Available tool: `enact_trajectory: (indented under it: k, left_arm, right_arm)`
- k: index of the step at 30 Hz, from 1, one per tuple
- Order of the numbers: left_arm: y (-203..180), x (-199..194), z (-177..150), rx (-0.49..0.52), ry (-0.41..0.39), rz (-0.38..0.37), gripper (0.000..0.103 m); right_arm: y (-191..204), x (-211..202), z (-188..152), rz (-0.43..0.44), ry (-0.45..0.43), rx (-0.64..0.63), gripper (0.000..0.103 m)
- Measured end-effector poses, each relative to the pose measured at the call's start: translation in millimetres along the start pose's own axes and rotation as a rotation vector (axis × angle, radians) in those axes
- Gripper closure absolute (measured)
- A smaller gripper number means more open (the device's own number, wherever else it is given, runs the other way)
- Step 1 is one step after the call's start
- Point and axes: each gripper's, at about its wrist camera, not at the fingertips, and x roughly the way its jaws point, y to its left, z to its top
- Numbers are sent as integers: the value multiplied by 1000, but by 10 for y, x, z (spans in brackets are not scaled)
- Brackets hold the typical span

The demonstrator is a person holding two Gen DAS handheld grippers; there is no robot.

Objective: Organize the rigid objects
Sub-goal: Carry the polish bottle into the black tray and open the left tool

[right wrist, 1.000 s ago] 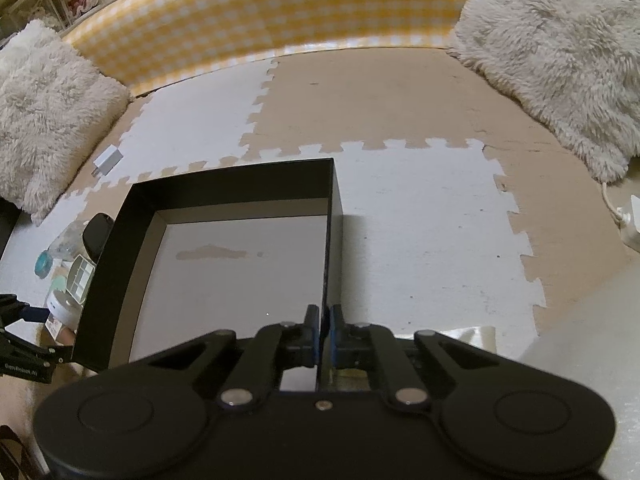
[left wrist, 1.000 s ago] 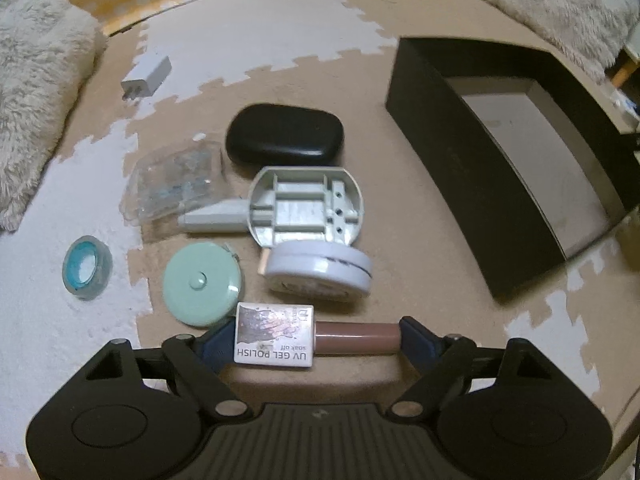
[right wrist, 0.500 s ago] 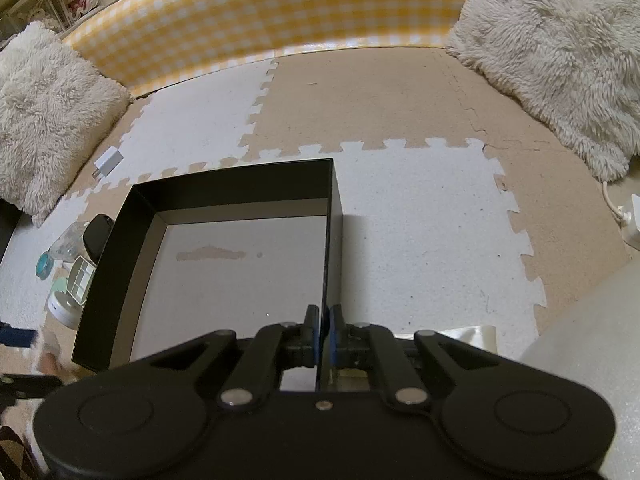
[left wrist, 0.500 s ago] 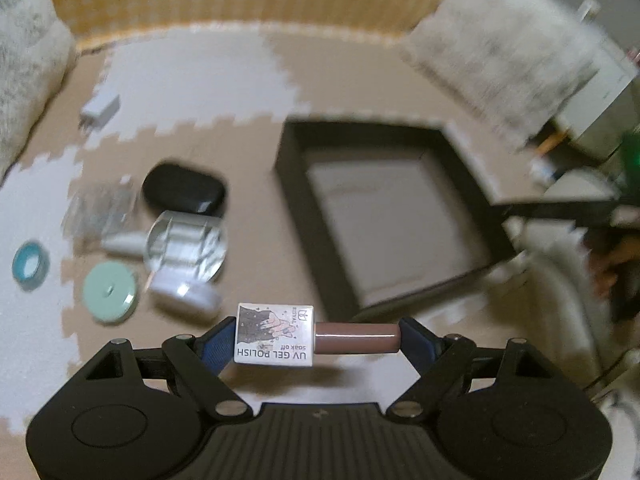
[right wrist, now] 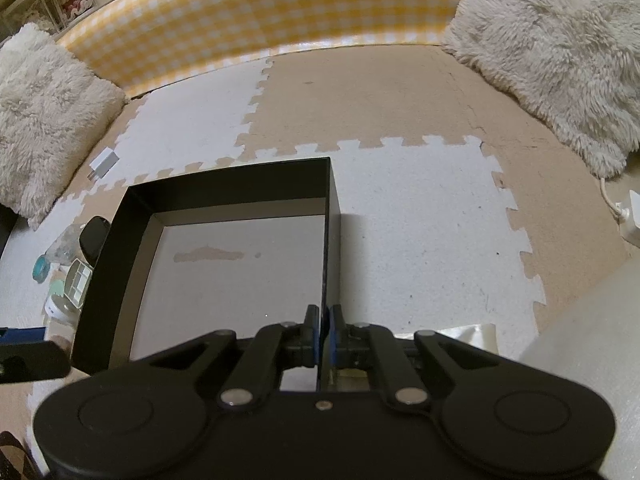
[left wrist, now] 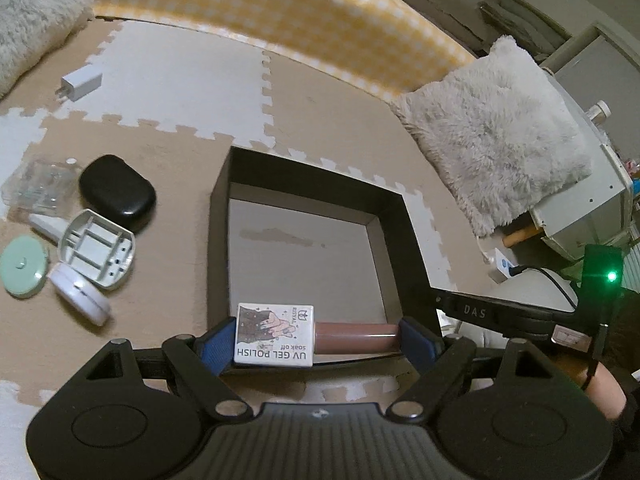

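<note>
Bottle (left wrist: 352, 338): gel polish, lying crosswise between the left claw's pads, white labelled cap to the left, brown body to the right; it hangs over the box's near wall.
Left claw (left wrist: 316, 340): clamped on the bottle end to end, blue pads pressing cap and base.
Right claw (right wrist: 324, 334): fully closed on the box's right wall near its near corner, the thin wall pinched between the pads.
Box (left wrist: 414, 240): black, open-topped, pale floor inside with nothing in it; sits on the foam mat.
Left of box: grey plastic shell (left wrist: 96, 256), black case (left wrist: 116, 194), white round tin (left wrist: 80, 300), green disc (left wrist: 22, 266), clear bag (left wrist: 38, 190), all close together.
Charger (left wrist: 80, 82): white, alone on the mat's far left tile.
Pillows: one (left wrist: 496, 132) at the far right, one (right wrist: 44, 112) at the far left.
</note>
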Motion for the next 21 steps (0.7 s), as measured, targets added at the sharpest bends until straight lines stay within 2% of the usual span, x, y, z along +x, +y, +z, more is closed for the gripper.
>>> enact_trajectory:
  k: [12,21]
  left_arm:
    - [-68,190,-31,50,-10,64,17]
    - [-123,129,-56,86,4,69,8]
  right_arm:
    - [23,22,9,-14,16,-2,98]
    - [23,34,3,-14,25,-4,97]
